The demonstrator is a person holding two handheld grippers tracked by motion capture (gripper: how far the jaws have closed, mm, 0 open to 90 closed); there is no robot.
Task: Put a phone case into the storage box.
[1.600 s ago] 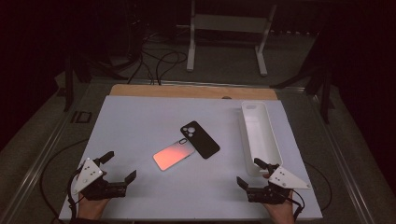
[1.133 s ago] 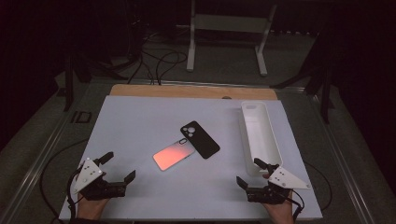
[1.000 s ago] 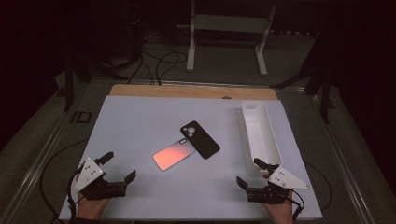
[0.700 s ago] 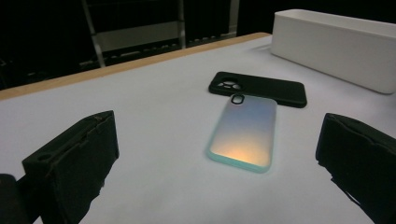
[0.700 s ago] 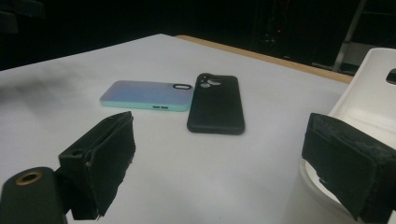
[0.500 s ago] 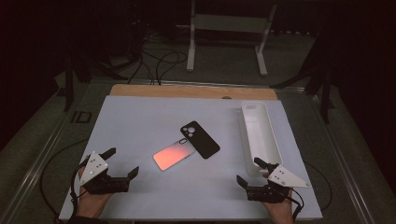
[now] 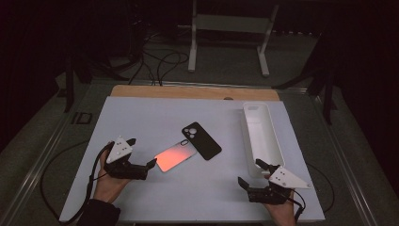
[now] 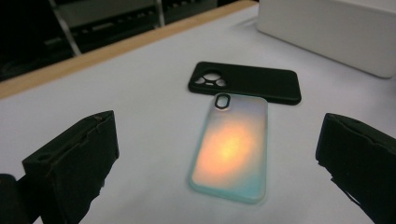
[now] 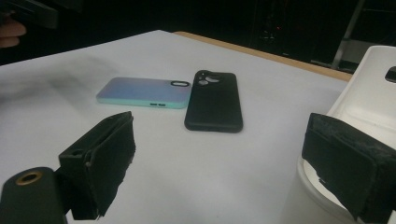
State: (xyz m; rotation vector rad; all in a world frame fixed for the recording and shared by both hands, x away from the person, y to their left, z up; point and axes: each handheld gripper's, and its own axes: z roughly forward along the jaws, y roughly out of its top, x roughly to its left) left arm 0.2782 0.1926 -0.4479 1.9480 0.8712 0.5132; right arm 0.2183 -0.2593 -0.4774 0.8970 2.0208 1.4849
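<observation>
An iridescent pink-to-teal phone case [image 7: 175, 155] lies face down in the middle of the white table top [image 7: 141, 117]. A black phone case [image 7: 201, 140] lies just beyond it, touching its camera end. My left gripper [image 7: 142, 151] is open right beside the near-left end of the iridescent case. In the left gripper view, the iridescent case [image 8: 231, 147] lies between and just ahead of the spread jaws, with the black case [image 8: 245, 84] behind it. My right gripper [image 7: 249, 172] stands open and empty at the front right, next to the near end of the white tray [image 7: 261, 136].
The long white tray [image 9: 369, 93] runs front to back along the table's right side. A wooden strip [image 7: 193, 92] borders the far edge. Cables and a white stand [image 7: 230, 23] are on the floor beyond. The other hand [image 9: 11, 30] shows far left in the right gripper view.
My left gripper has moved forward and to the right, up to the iridescent case, still open. The right gripper and both cases have stayed put.
</observation>
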